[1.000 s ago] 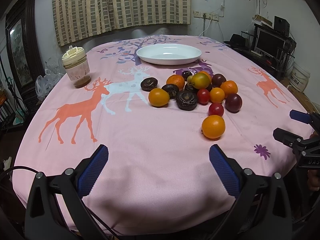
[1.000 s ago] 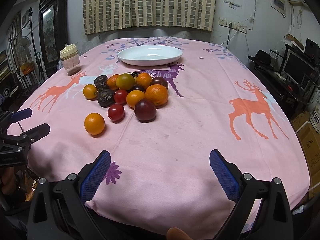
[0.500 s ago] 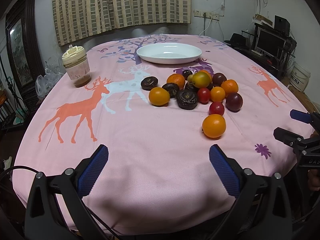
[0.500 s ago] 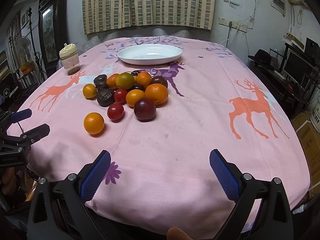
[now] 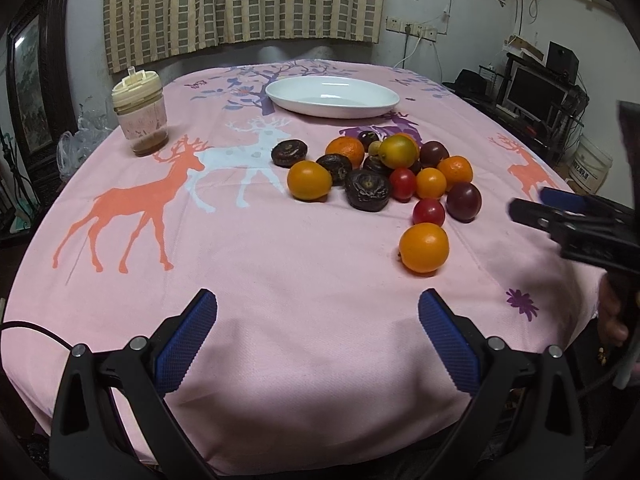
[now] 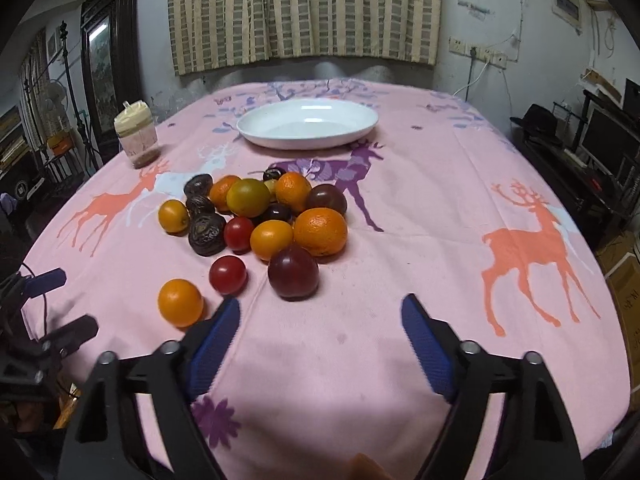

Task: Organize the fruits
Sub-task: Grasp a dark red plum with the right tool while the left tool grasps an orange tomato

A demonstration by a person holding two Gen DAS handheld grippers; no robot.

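We see a pink cloth (image 5: 280, 272) with deer on it, and a heap of fruit (image 6: 264, 216) sits on it, on our side of the white plate (image 6: 308, 124). The plate has nothing in it and stands well apart from the heap, toward the far edge of the cloth. One orange (image 6: 180, 302) lies alone on the near side of the heap, next to a red tomato (image 6: 228, 275). A dark plum (image 6: 293, 273) sits at the near edge of the heap, just beside a big orange (image 6: 320, 231). Our right tongs (image 6: 320, 328) are wide open and hold nothing. They hang just this side of the heap, with the left tip close to the lone orange and the tomato. Our left tongs (image 5: 318, 328) are wide open too and hold nothing. They hang over bare cloth, well apart from the heap. There is a lot of bare cloth to the right of the heap, out to the table edge. There is also bare cloth between the heap and the near edge. A jar (image 5: 139, 118) with a cream lid stands far to the left of the heap, near the left edge of the cloth.
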